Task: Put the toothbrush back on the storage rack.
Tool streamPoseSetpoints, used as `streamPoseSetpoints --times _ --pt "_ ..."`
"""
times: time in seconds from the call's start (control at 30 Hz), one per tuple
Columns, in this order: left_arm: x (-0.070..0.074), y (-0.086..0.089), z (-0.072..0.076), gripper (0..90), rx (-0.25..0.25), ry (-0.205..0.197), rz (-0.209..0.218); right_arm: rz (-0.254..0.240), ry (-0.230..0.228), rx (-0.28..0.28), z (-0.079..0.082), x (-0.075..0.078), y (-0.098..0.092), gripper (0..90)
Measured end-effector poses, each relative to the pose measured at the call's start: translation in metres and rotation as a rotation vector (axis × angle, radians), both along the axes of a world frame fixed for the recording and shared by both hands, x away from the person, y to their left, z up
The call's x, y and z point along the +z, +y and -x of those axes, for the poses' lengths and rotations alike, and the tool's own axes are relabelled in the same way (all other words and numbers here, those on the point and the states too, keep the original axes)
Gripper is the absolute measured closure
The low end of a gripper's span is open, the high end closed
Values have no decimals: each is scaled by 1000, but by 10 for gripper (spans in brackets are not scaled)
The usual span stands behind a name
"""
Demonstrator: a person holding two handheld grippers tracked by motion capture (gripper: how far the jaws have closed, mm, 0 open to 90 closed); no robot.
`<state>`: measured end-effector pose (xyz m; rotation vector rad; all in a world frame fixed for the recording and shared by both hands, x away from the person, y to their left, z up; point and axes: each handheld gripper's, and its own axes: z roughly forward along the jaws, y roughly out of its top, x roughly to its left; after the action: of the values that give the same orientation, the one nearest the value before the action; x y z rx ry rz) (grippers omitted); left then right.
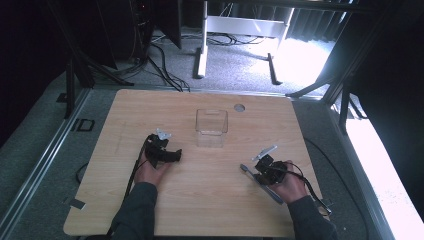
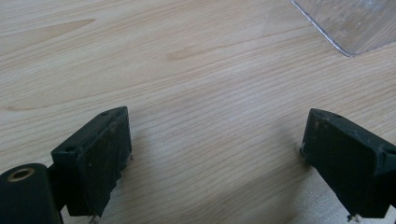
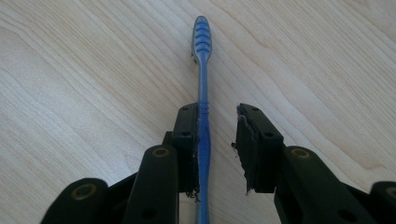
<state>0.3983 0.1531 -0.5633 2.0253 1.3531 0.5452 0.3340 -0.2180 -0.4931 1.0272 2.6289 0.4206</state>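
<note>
Nearest in the high view, two sleeved forearms come up from the bottom edge, each hand carrying a tool over the wooden desk (image 1: 210, 200). On the right, the right tool (image 1: 260, 172) is low on the desk over a blue toothbrush (image 3: 202, 70), which lies flat on the wood near the front right part of the desk, its head pointing away from the hand. In the right gripper view the jaws straddle the handle: one pad lies against its side, while the other stands off with a clear gap, so nothing is clamped yet. No grip has formed, and the brush still rests on the desk.

To do this pickup well, I would judge that the handle should sit midway between the pads before they meet, or the near pad will simply push the thin handle sideways across the smooth wood. Closing squarely on the thicker grip section, not the narrow neck, should stop it from twisting when lifted.

Further left, the left tool (image 1: 167, 152) rests on the desk with its jaws spread wide and nothing between them. Beyond both, near the desk's middle, a clear plastic container (image 1: 211, 127) stands upright and apart from the tools, apparently empty and a likely place for the brush.
</note>
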Motion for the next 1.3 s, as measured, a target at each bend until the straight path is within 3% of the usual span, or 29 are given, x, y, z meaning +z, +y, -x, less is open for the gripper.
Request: streamPoseSetpoints --times 0.43,1.3 --pt "0 0 0 87 0 0 0 26 43 16 -5 -5 7 711" --pt "0 0 0 87 0 0 0 53 120 -4 -13 -11 9 724"
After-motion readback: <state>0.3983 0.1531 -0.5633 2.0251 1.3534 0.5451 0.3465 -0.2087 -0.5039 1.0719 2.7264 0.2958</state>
